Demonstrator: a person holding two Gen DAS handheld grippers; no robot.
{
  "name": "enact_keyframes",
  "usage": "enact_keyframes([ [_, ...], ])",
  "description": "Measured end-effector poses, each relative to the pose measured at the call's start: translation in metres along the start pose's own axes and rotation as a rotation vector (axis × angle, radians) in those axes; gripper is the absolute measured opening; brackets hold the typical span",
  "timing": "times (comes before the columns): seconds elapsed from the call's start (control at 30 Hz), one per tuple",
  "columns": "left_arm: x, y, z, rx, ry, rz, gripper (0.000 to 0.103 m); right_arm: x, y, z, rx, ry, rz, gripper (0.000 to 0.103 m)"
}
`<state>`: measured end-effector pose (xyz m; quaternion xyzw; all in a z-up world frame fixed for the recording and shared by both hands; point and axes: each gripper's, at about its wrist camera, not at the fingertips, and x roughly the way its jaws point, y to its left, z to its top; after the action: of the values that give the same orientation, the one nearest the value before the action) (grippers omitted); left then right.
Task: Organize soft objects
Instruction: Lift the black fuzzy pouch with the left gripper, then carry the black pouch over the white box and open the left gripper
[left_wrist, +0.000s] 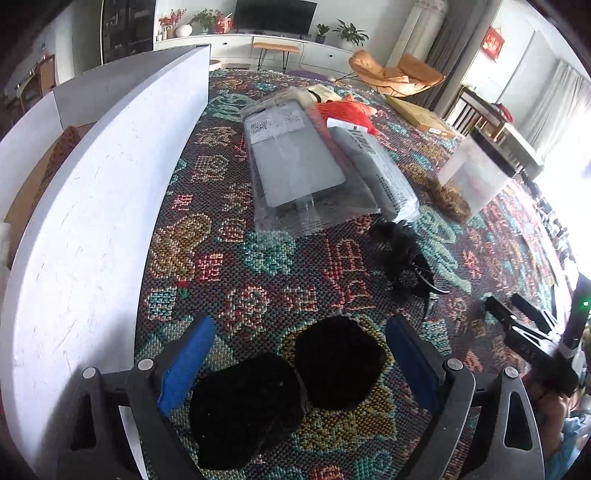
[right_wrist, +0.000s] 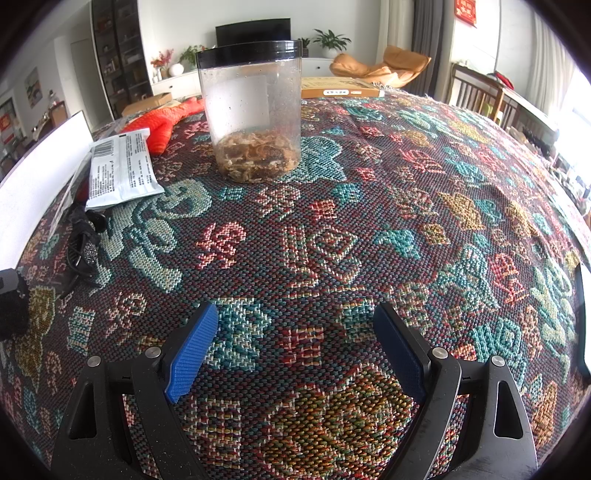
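At the far left of the left wrist view, a white box (left_wrist: 92, 206) stands with its wall toward the camera; a brown item shows inside it, so sorting appears, at most, barely begun. Just right of the box, between the spread blue pads (left_wrist: 188, 360) of the left gripper (left_wrist: 299, 363), lies a black soft object (left_wrist: 288, 387) of two lobes, flat on the patterned cloth (left_wrist: 229, 280). The jaws stand wide apart on either side of it, touching nothing; the object is framed but not grasped. Farther back and rightward lie a clear-wrapped grey packet (left_wrist: 295, 162), a grey printed pouch (left_wrist: 376, 166), an orange soft item (left_wrist: 347, 110), a black hair accessory (left_wrist: 406, 258), and a clear jar (left_wrist: 472, 173) with brown contents.

In the right wrist view, the same grey printed pouch (right_wrist: 118, 170) lies at left, the orange soft item (right_wrist: 166, 118) behind it, and the clear jar (right_wrist: 255, 110) stands upright at centre. The right gripper (right_wrist: 295, 347) hovers over bare cloth, jaws parted and empty.

Judged progress: early. The black object awaits pickup; the orange item and the packets lie outside the box, apparently yet to be sorted.
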<state>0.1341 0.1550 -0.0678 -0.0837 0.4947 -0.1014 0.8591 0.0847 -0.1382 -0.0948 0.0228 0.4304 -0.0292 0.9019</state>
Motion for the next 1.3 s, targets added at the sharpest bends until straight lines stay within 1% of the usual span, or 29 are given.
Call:
enact_keyframes([
  [0.03,-0.003,0.000,-0.001,0.014,0.005,-0.019,0.093,0.000,0.000,0.000,0.000,0.000,0.000,0.089],
  [0.1,-0.003,-0.007,-0.005,0.077,0.033,-0.039,0.095,0.000,0.000,0.000,0.000,0.000,0.000,0.089],
  [0.13,-0.002,-0.011,-0.009,0.125,0.045,-0.028,0.096,-0.001,0.000,0.000,0.000,0.000,0.000,0.089],
  [0.2,0.006,-0.020,-0.017,0.226,0.067,0.026,0.096,0.000,0.000,0.000,0.000,0.000,0.000,0.089],
  [0.23,0.011,-0.024,-0.022,0.267,0.091,0.053,0.096,-0.001,0.000,0.000,0.000,0.000,0.001,0.089],
  [0.27,0.016,-0.025,-0.027,0.292,0.125,0.061,0.096,-0.001,0.000,0.000,0.000,0.000,0.001,0.089],
  [0.33,0.017,-0.030,-0.038,0.342,0.186,0.039,0.096,-0.001,0.000,0.000,0.000,0.000,0.001,0.089],
  [0.4,0.009,-0.037,-0.047,0.415,0.190,0.035,0.096,0.000,0.000,0.000,0.000,0.000,0.000,0.089],
  [0.43,0.005,-0.037,-0.048,0.426,0.180,0.035,0.096,-0.001,0.001,-0.001,0.000,0.000,0.000,0.089],
  [0.5,0.001,-0.033,-0.045,0.398,0.137,0.067,0.096,-0.001,0.000,0.000,0.007,-0.003,0.005,0.088],
  [0.53,0.002,-0.030,-0.042,0.380,0.120,0.088,0.096,-0.003,0.000,0.001,0.022,-0.007,0.026,0.088],
  [0.57,0.005,-0.028,-0.041,0.367,0.108,0.108,0.095,-0.009,0.001,0.001,0.050,-0.015,0.095,0.088],
  [0.6,0.010,-0.027,-0.040,0.362,0.103,0.124,0.087,-0.011,0.004,0.005,0.076,-0.017,0.187,0.088],
  [0.63,0.015,-0.026,-0.041,0.361,0.113,0.140,0.076,-0.012,0.011,0.011,0.079,-0.007,0.257,0.087],
  [0.67,0.013,-0.025,-0.041,0.347,0.090,0.124,0.074,-0.012,0.025,0.019,0.054,0.012,0.296,0.086],
  [0.73,0.010,-0.023,-0.040,0.320,0.064,0.126,0.043,-0.003,0.059,0.036,-0.025,0.064,0.351,0.086],
  [0.8,0.005,-0.019,-0.039,0.275,0.048,0.127,0.036,0.005,0.094,0.048,-0.082,0.093,0.391,0.086],
  [0.83,0.002,-0.014,-0.039,0.237,0.038,0.117,0.034,0.011,0.113,0.052,-0.110,0.110,0.411,0.085],
  [0.87,0.000,-0.011,-0.041,0.200,0.030,0.105,0.034,0.018,0.131,0.056,-0.143,0.128,0.419,0.081],
  [0.9,-0.002,-0.007,-0.042,0.164,0.023,0.091,0.034,0.026,0.146,0.057,-0.179,0.146,0.412,0.059],
  [0.93,-0.006,-0.003,-0.044,0.130,0.016,0.077,0.033,0.035,0.160,0.056,-0.226,0.177,0.384,0.044],
  [0.97,-0.010,-0.001,-0.047,0.101,0.009,0.062,0.033,0.034,0.169,0.054,-0.279,0.139,0.302,0.040],
  [1.0,-0.016,0.001,-0.049,0.075,0.003,0.040,0.033,0.033,0.170,0.053,-0.289,0.141,0.292,0.040],
  [1.03,-0.022,0.000,-0.052,0.062,-0.007,0.020,0.033,0.029,0.164,0.052,-0.255,0.152,0.329,0.040],
  [1.07,-0.029,-0.001,-0.053,0.056,-0.018,0.003,0.033,0.021,0.156,0.051,-0.225,0.142,0.347,0.040],
  [1.1,-0.036,-0.003,-0.055,0.054,-0.033,-0.014,0.033,0.010,0.147,0.048,-0.211,0.125,0.346,0.040],
  [1.17,-0.054,-0.006,-0.054,0.042,-0.066,-0.058,0.033,-0.008,0.126,0.044,-0.173,0.119,0.372,0.040],
  [1.23,-0.075,-0.004,-0.049,0.026,-0.105,-0.098,0.033,-0.024,0.111,0.045,-0.139,0.116,0.384,0.040],
  [1.3,-0.098,0.003,-0.039,0.014,-0.155,-0.120,0.033,-0.039,0.110,0.050,-0.133,0.116,0.398,0.040],
])
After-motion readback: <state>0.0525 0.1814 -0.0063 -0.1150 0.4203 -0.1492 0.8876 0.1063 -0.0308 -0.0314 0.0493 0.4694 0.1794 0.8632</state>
